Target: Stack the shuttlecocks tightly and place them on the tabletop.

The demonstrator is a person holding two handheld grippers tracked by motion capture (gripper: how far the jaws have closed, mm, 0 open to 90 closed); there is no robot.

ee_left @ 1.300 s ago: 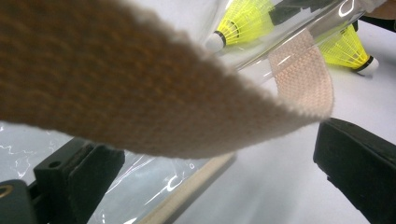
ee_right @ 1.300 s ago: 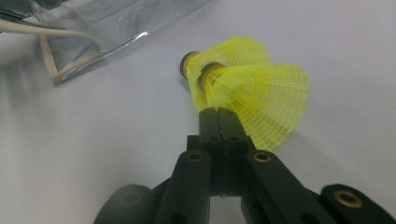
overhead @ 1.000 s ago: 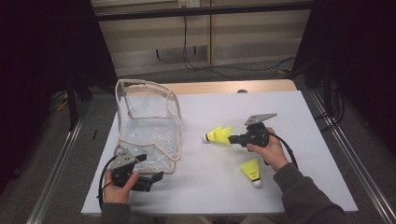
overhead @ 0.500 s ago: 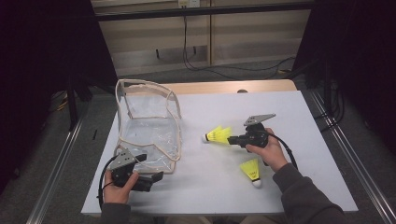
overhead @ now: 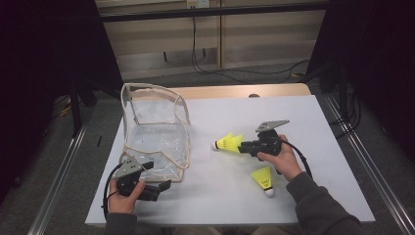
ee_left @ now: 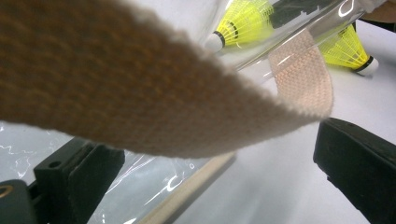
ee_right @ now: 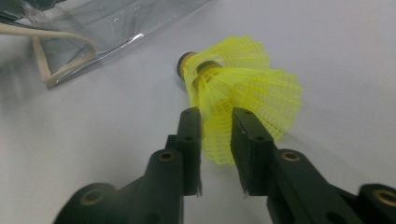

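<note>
A yellow shuttlecock lies on the white table, cork pointing left. My right gripper comes at it from the right. In the right gripper view its jaws have just been opening, and the shuttlecock's mesh skirt is still squeezed between the pads. A second yellow shuttlecock lies near the right wrist. My left gripper rests at the front left by the clear bag. The left gripper stands open, with the bag's beige strap draped close above the jaws.
The clear plastic bag with beige trim stands open at the table's left half, its near edge just ahead of the left jaws. Both shuttlecocks show beyond the strap. Bare white tabletop lies at the back right.
</note>
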